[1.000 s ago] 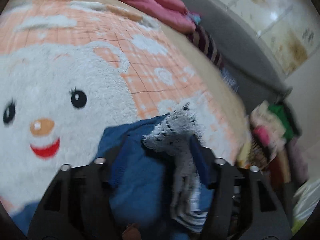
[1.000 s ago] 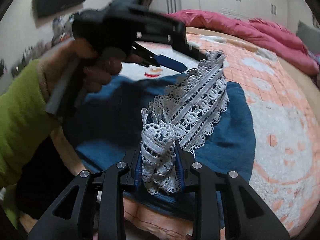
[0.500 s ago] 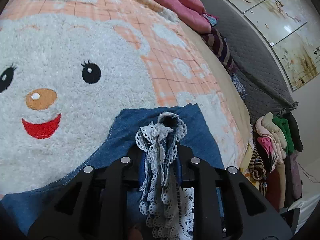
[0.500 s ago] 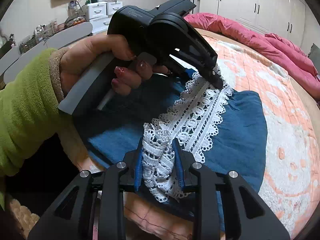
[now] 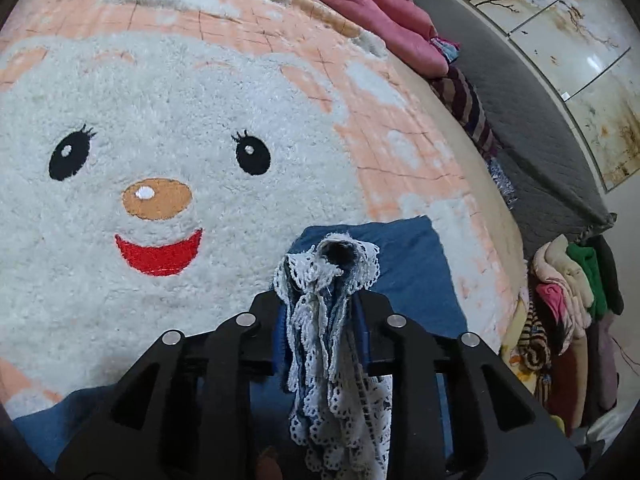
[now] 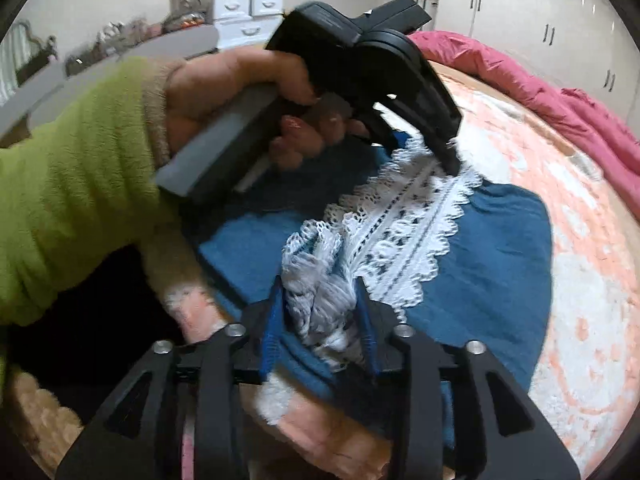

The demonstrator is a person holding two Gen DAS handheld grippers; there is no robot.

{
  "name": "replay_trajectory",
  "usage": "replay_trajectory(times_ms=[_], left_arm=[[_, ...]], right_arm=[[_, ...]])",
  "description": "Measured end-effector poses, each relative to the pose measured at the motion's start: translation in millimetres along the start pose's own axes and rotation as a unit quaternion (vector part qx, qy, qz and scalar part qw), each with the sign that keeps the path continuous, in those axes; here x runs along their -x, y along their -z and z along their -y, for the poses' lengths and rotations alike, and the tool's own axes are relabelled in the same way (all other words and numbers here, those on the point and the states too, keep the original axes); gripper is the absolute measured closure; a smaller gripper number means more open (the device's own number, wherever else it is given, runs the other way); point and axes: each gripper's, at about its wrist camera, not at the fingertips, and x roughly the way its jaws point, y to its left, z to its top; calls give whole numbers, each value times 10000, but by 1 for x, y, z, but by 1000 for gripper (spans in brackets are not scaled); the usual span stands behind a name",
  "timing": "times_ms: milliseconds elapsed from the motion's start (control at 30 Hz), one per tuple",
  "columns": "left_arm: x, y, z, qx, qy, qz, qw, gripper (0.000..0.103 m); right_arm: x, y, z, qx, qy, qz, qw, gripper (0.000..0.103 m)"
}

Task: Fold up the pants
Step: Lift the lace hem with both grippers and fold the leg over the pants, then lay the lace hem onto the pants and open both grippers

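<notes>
Both the left gripper (image 5: 322, 312) and the right gripper (image 6: 320, 312) clamp the white lace trim (image 6: 404, 232) of the blue denim pants (image 6: 504, 264), which lie on a fluffy blanket (image 5: 168, 92).

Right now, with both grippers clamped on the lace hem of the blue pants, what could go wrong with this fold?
1. The left gripper and right gripper each pinch only bunched white lace trim, so the openwork could stretch or snag.
2. Denim could slip out of the jaws, leaving only lace held.
3. The blue pants lie on a fluffy snowman blanket; the pile may drag the lower layer, so the fold may land crooked.
</notes>
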Motion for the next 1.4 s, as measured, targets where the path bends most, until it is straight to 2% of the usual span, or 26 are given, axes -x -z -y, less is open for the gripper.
replay_trajectory(times_ms=[100, 133, 200, 300, 400, 467, 533, 633, 767, 833, 900, 1067, 1167, 1233, 1267, 1333, 1400], left_arm=[[6, -1, 1, -34, -41, 84, 10000, 73], [10, -1, 1, -40, -75, 129, 9999, 64], [21, -2, 5, -184, -357, 306, 9987, 56], [43, -1, 12, -476, -678, 590, 9948, 56], [56, 4, 24, -707, -939, 763, 9901, 56], [63, 12, 37, -907, -1019, 840, 9871, 56], [65, 22, 56, -1148, -970, 853, 9850, 56], [61, 42, 78, -1521, -988, 835, 9799, 56], [33, 83, 90, -1943, -1457, 425, 9691, 56], [23, 99, 85, -1960, -1635, 203, 9667, 56], [20, 112, 80, -1940, -1742, 144, 9653, 55], [32, 133, 69, -1702, -1675, 232, 9708, 55], [37, 145, 70, -1704, -1696, 316, 9702, 55], [40, 149, 70, -1702, -1703, 352, 9699, 55], [44, 151, 71, -1660, -1671, 378, 9711, 55], [52, 153, 71, -1557, -1587, 436, 9740, 54], [60, 155, 69, -1401, -1520, 486, 9772, 52]], right_arm=[[14, 2, 7, -201, -243, 197, 9993, 57], [23, 4, 14, -324, -288, 348, 9985, 56], [42, 9, 31, -687, -367, 676, 9947, 52], [53, 17, 59, -1195, -240, 853, 9889, 51], [56, 25, 83, -1719, 104, 781, 9820, 51], [55, 32, 97, -1972, 181, 768, 9772, 51], [58, 36, 109, -2188, 251, 796, 9722, 51], [61, 42, 121, -2469, 106, 870, 9651, 51], [45, 43, 112, -2284, 37, 475, 9724, 51], [36, 49, 108, -2115, 164, 100, 9772, 51], [32, 58, 107, -2015, 221, -170, 9791, 53], [23, 67, 109, -1855, 306, -275, 9818, 53], [26, 68, 106, -1811, 308, -266, 9826, 52], [31, 68, 111, -1926, 167, -157, 9810, 51], [42, 67, 116, -2122, 43, 84, 9772, 51], [59, 65, 127, -2416, -78, 526, 9689, 43], [70, 62, 137, -2634, -76, 829, 9611, 39]])
